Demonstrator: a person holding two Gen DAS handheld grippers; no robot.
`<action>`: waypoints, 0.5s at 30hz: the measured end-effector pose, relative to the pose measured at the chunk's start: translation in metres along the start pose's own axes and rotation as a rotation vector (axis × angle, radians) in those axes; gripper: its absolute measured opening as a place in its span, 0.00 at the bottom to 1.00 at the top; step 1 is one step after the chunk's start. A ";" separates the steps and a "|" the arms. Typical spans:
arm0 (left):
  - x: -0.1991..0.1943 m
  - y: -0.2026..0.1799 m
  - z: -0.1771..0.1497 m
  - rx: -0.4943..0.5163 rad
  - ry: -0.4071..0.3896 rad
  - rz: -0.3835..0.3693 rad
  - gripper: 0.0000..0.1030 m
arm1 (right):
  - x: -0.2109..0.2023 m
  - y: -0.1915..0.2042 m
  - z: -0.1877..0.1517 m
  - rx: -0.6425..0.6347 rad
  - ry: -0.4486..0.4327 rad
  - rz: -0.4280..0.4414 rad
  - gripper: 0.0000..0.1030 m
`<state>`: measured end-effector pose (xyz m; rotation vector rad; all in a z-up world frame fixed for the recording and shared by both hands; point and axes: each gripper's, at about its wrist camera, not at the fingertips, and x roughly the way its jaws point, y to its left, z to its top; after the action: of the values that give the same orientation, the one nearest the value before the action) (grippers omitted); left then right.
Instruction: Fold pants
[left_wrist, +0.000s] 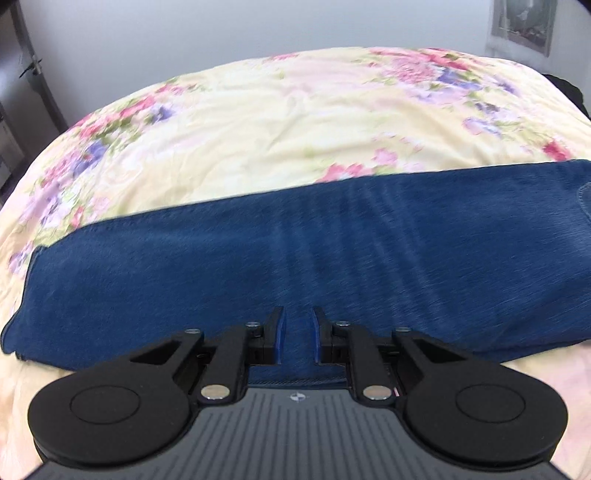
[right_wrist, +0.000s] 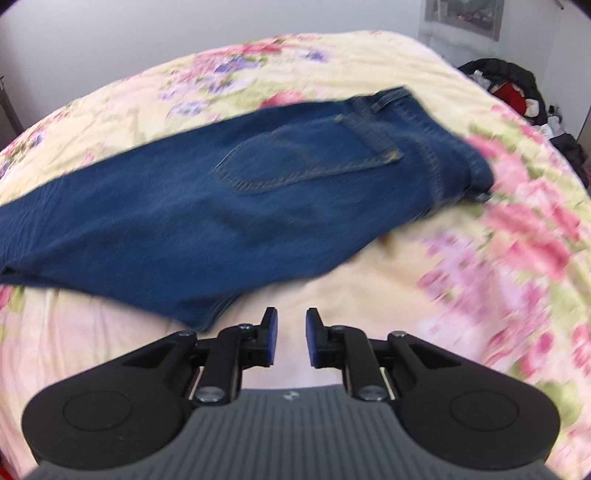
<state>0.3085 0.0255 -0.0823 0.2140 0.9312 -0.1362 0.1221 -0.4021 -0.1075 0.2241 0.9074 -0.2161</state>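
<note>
**Mia:** Flowery bed cover under everything, and a plain pale wall behind. Start with the tongs. What do they have?

**Ben:** Nothing. The left tongs are open a little way, with a small gap between the blue pads. They hover over the near side of the pants. I cannot tell if they touch the cloth. The right tongs are open a little way too. They are over bare bed, just beside the near edge of the pants.

**Mia:** Where are the pants?

**Ben:** Flat on the bed, lying across it from side to side. They look folded in half the long way already, one leg on top of the other. The leg ends point to the left edge of the bed. The waist, with a back pocket facing up, points to the right edge.

**Mia:** So which step is this?

**Ben:** I think the long fold is done and the short fold comes next. One pair of tongs would need to pinch the leg ends and carry them over to the waist. The other could hold the middle down so the cloth does not slide.

**Mia:** And the rest of the room?

**Ben:** The bed cover is pale yellow with pink and purple flowers, and a bit wrinkly. A picture hangs on the wall, far right. Past the right edge of the bed there is a dark pile of clothes with something red in it. Both views are a bit blurry.
</note>
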 end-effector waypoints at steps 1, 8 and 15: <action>0.001 -0.008 0.004 0.009 -0.008 -0.007 0.19 | -0.002 -0.010 0.009 0.011 -0.018 -0.001 0.14; 0.019 -0.047 0.027 0.015 -0.028 -0.054 0.19 | 0.007 -0.070 0.080 0.027 -0.104 -0.047 0.28; 0.056 -0.069 0.051 -0.011 -0.015 -0.045 0.19 | 0.065 -0.097 0.148 0.010 -0.124 -0.018 0.22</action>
<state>0.3671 -0.0549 -0.1069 0.1816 0.9221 -0.1733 0.2448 -0.5426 -0.0806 0.2091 0.7859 -0.2488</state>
